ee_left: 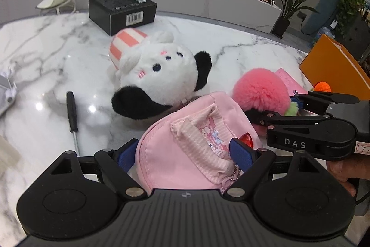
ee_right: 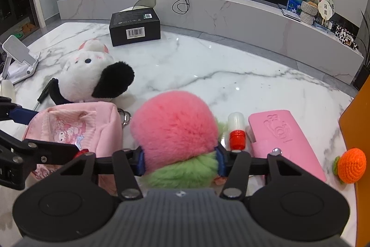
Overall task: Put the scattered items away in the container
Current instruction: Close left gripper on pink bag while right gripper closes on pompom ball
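Both grippers sit low over the marble table (ee_right: 231, 66), each straddling one soft item. The left gripper (ee_left: 185, 152) has its blue pads on either flank of the pink pouch (ee_left: 185, 138); the pads appear to touch the fabric, but whether they press it cannot be told from either view. The pouch lies directly ahead of the left fingers, its long axis running roughly across the jaw line, opening facing the camera. The right gripper (ee_right: 180, 161) is partly closed around the pink pompom (ee_right: 175, 126), pads (ee_right: 140, 161) sunk into the fur at the seam where pink meets the green tuft; it reads as a pinch on the pompom. The pompom sits just right of the pouch, almost touching it, so the two grippers stand close side by side, the right one's fingers crossing the left wrist view. The likely container, an orange box (ee_left: 335, 66), shows only as a wall at the far right, nearer the right hand; the judgement is that the right hand's carry goes rightward and is short. The right wrist view alone shows the red-capped tube (ee_right: 235, 129), the pink case (ee_right: 284, 138) and the crocheted orange (ee_right: 351, 166) against the box wall. The left wrist view alone shows the screwdriver (ee_left: 72, 112) clearly, beside the plush toy (ee_left: 157, 75). Both show the black box (ee_right: 135, 27) farther back.
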`<state>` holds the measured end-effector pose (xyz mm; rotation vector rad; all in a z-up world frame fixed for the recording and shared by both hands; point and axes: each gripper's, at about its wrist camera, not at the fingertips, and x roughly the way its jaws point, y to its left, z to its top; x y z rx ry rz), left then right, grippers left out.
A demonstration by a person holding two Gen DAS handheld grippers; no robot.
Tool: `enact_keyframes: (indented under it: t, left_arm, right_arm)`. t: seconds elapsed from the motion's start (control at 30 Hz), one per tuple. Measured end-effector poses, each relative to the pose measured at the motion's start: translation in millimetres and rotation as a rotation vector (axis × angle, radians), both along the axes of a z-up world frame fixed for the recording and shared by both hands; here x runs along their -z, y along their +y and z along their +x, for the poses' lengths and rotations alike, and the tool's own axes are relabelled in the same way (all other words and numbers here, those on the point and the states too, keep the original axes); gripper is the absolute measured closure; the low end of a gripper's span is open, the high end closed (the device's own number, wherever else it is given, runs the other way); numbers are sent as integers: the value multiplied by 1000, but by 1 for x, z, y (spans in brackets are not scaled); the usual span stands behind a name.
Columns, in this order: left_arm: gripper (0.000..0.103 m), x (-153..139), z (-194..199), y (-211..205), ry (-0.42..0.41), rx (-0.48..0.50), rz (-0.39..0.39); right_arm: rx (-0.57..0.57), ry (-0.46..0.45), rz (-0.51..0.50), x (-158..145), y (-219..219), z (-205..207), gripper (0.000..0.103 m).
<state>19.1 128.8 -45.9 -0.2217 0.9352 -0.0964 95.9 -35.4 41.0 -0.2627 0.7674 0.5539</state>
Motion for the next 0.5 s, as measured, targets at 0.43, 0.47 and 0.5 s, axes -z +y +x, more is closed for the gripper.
enact_keyframes:
  t: [0.43, 0.47, 0.5]
  left_arm:
    - [48, -21, -12, -5, -35, -7, -20]
    - [49, -22, -14, -5, -36, -6, -23]
    - [50, -24, -15, -6, -37, 1, -27]
  right_arm:
    - [-17, -9, 36, -21, -5, -15, 54]
    - [-20, -14, 37, -24, -6, -17, 54]
    - [-22, -19, 40, -27, -7, -19, 54]
